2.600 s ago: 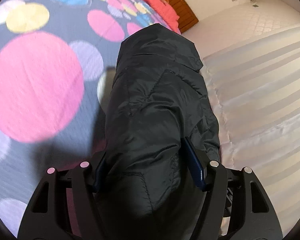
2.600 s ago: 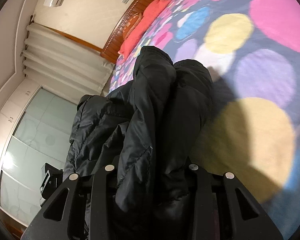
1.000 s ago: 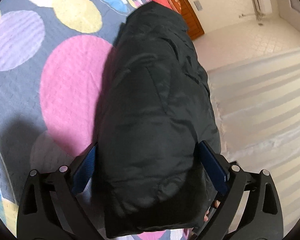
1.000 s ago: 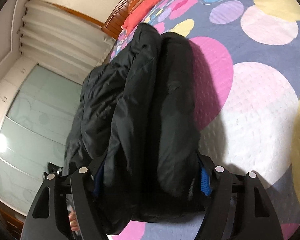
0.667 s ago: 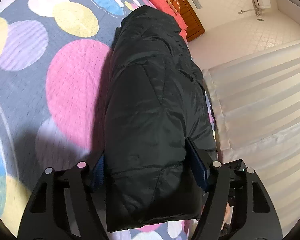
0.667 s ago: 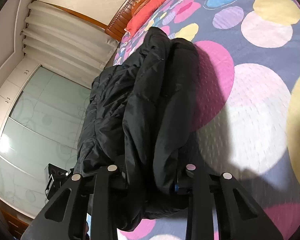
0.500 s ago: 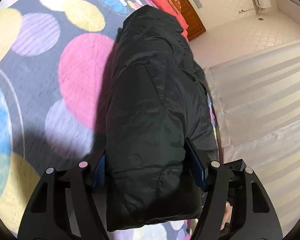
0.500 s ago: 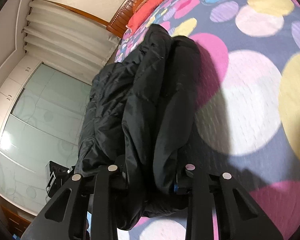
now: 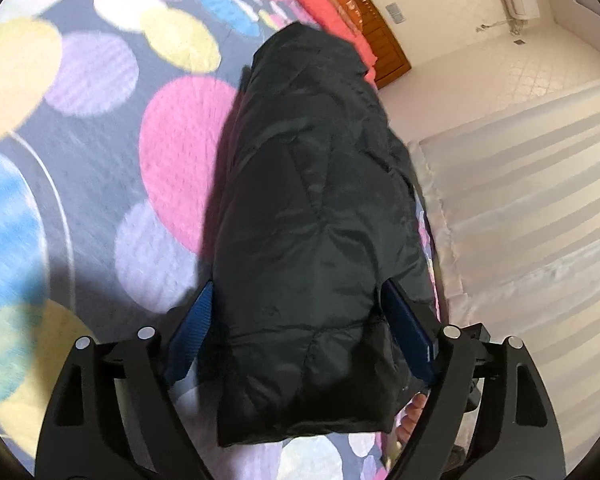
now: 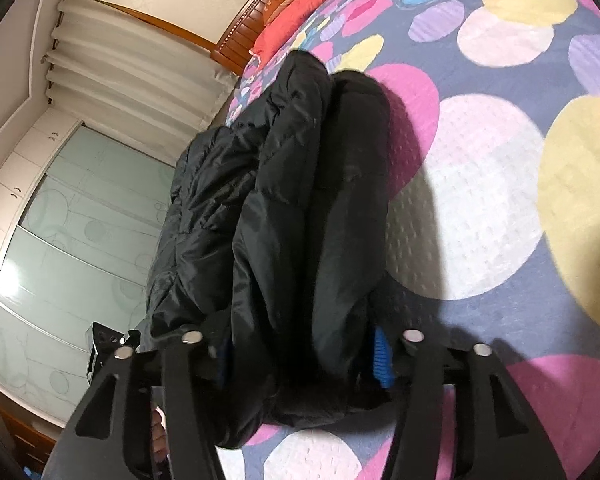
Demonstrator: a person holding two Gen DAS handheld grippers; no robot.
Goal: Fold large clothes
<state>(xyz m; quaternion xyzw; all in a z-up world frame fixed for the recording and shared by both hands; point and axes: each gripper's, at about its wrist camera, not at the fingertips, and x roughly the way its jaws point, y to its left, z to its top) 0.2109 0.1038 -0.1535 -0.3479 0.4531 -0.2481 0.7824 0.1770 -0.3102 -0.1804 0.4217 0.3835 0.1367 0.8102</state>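
A black puffy jacket (image 9: 312, 208) lies folded into a long bundle on the bedspread (image 9: 100, 184) of coloured circles, near the bed's edge. My left gripper (image 9: 296, 292) straddles its near end. Its jaws are opening, and the blue pads (image 9: 192, 328) stand at the bundle's sides with a sliver of gap on the left one. In the right wrist view the same jacket (image 10: 300, 200) shows two thick folds. My right gripper (image 10: 300, 340) straddles them with its jaws opening. The right blue pad (image 10: 380, 354) is bared beside the cloth.
White curtains (image 9: 520, 200) hang beyond the bed's edge. A red pillow (image 10: 300, 12) and a wooden headboard (image 10: 260, 4) stand at the far end. A frosted-glass wardrobe (image 10: 72, 248) is on the left. A person's fingers (image 9: 412, 412) show under the jacket's near end.
Both grippers squeezed the jacket's near end about half a second ago and have since widened, baring their blue pads. The bundle rests on the bed, and both views have drawn back a little.
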